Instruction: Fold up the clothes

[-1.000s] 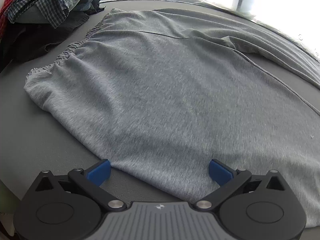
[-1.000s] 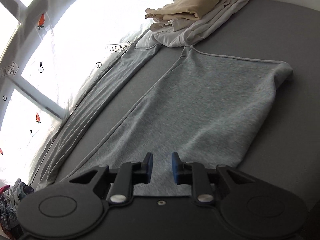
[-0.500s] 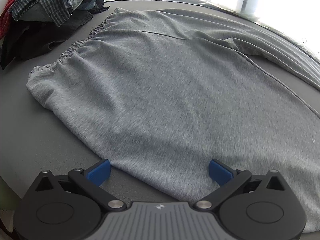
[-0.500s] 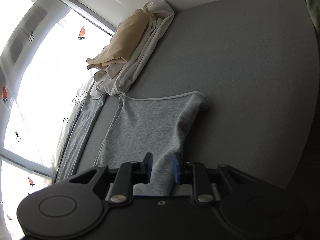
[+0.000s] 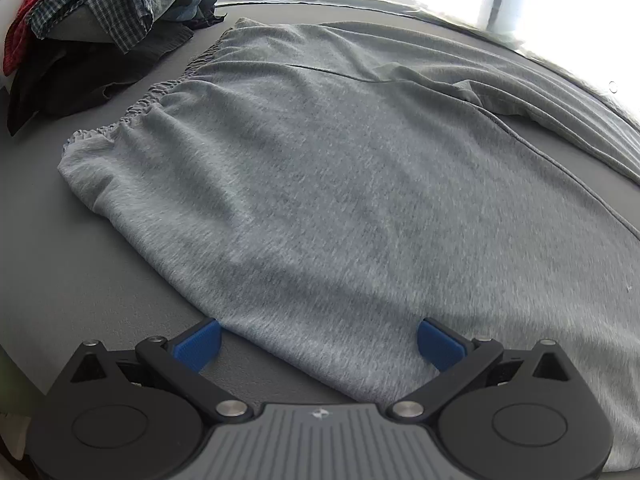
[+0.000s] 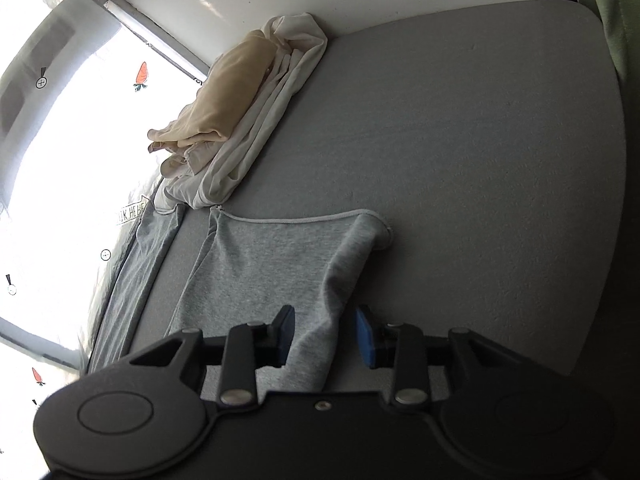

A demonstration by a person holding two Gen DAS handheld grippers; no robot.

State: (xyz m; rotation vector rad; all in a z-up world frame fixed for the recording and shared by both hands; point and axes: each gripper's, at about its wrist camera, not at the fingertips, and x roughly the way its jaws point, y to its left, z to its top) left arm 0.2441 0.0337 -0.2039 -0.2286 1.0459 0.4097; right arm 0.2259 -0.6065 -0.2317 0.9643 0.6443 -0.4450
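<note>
Grey bedding under a bright window is my worktop. My left gripper (image 5: 320,340) hangs spread wide over the near edge of the grey trousers (image 5: 340,184), gripping nothing. My right gripper (image 6: 326,338), tilted, stands parted around a raised fold at the leg end, not clamped. I judge the fold barely begun; next, both must pinch and lift.

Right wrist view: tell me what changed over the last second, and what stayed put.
The right gripper was shut on the grey trousers a second ago; now its fingers stand apart, the fabric loose between them, so it has let go. Its view also swung toward the cream clothes pile. The left gripper stayed open at the trousers' near edge, and the dark clothes pile did not move.
</note>
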